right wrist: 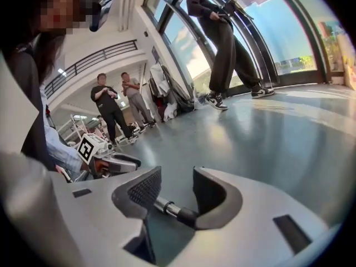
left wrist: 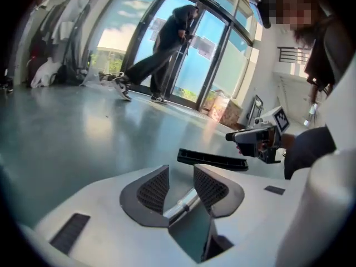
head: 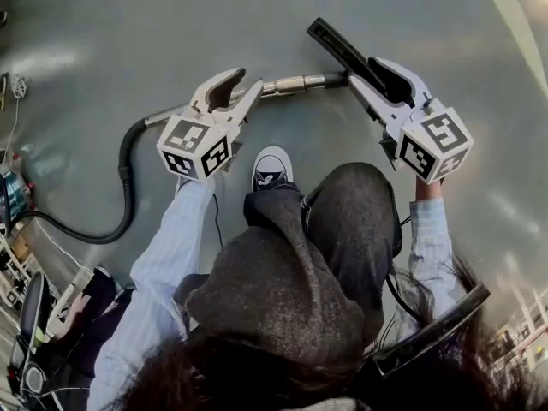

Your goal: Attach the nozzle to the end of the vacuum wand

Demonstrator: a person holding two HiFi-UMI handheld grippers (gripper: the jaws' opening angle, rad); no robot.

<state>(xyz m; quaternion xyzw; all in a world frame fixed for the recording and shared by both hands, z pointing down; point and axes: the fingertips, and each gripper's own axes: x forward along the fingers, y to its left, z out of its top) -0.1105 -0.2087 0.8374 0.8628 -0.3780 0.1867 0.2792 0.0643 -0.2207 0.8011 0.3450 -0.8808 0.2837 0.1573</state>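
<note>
A silver vacuum wand point(head: 295, 83) lies on the grey floor, with a black hose point(head: 127, 178) curving off its left end. Its right end meets a flat black nozzle point(head: 334, 43) at a dark collar, partly hidden under my right gripper point(head: 361, 69). My left gripper point(head: 248, 80) hovers over the wand's middle. Both stand open and above the floor. In the left gripper view the wand point(left wrist: 183, 203) shows through the gap of my left gripper point(left wrist: 181, 177), with the nozzle point(left wrist: 211, 159) flat on the floor beyond. In the right gripper view my right gripper point(right wrist: 177, 179) frames the wand's collared end point(right wrist: 166, 207).
The wearer's shoe point(head: 272, 168) stands just behind the wand. A person point(left wrist: 161, 43) walks by the glass doors, and two people point(right wrist: 114, 102) stand further back. Equipment and cables point(head: 13, 195) crowd the left edge.
</note>
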